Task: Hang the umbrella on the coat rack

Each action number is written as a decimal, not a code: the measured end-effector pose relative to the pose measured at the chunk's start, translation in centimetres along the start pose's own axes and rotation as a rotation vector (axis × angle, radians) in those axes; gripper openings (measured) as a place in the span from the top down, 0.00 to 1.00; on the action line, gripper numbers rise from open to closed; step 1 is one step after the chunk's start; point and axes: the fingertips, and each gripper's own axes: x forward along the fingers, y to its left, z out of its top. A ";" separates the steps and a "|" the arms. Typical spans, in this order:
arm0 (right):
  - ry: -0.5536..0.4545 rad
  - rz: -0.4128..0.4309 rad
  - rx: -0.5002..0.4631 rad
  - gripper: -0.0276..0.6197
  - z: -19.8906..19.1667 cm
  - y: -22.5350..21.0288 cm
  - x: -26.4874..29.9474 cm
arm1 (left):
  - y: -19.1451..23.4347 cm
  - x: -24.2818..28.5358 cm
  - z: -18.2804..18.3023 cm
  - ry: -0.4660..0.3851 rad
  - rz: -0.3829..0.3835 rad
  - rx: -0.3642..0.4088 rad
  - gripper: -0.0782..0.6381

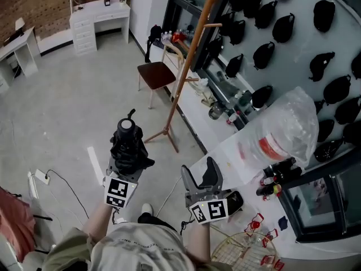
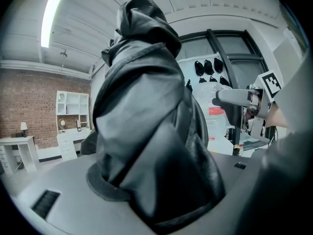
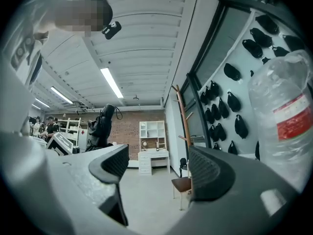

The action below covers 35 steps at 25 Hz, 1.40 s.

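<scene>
A folded black umbrella [image 1: 128, 143] stands upright between the jaws of my left gripper [image 1: 127, 154], which is shut on it; its strap loop sticks up at the top. In the left gripper view the umbrella's [image 2: 146, 126] fabric fills the middle and hides the jaw tips. The wooden coat rack [image 1: 189, 61] stands ahead and to the right, its tripod foot [image 1: 164, 133] on the floor just beyond the umbrella. My right gripper [image 1: 202, 176] is open and empty, over the white counter's corner. In the right gripper view the coat rack [image 3: 182, 116] rises past the open jaws [image 3: 159, 163].
A brown chair [image 1: 158, 75] stands behind the rack. The white counter [image 1: 225, 151] on the right carries a large plastic bottle [image 1: 282, 129] and small bottles; a wire basket [image 1: 242, 253] is near me. Black pouches [image 1: 265, 54] hang on the wall. A white desk [image 1: 98, 16] stands far back. Cables [image 1: 62, 185] lie on the floor.
</scene>
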 end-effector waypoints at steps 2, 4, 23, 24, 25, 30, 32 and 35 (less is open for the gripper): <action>0.000 0.010 0.003 0.38 -0.1 -1.5 1.1 | -0.1 1.7 0.2 0.004 0.002 -0.002 0.49; 0.001 0.014 0.008 0.38 -0.3 -2.7 2.0 | -0.2 3.0 0.2 0.010 0.000 -0.005 0.49; 0.037 0.008 0.061 0.38 -3.3 -6.3 9.5 | 3.5 12.7 0.4 0.058 -0.087 0.012 0.49; 0.035 0.006 0.063 0.38 -3.4 -6.4 10.3 | 4.1 13.4 0.6 0.057 -0.095 0.017 0.49; 0.032 0.004 0.065 0.38 -3.5 -6.5 11.2 | 4.7 14.1 0.8 0.056 -0.103 0.022 0.49; 0.016 0.019 0.069 0.38 -3.8 -6.6 15.6 | 7.5 17.8 1.9 0.042 -0.144 0.050 0.49; 0.005 0.027 0.068 0.38 -3.8 -6.5 17.3 | 8.3 19.2 2.2 0.034 -0.167 0.068 0.49; -0.010 0.041 0.063 0.38 -3.8 -6.2 19.6 | 9.2 20.8 2.2 0.023 -0.209 0.094 0.49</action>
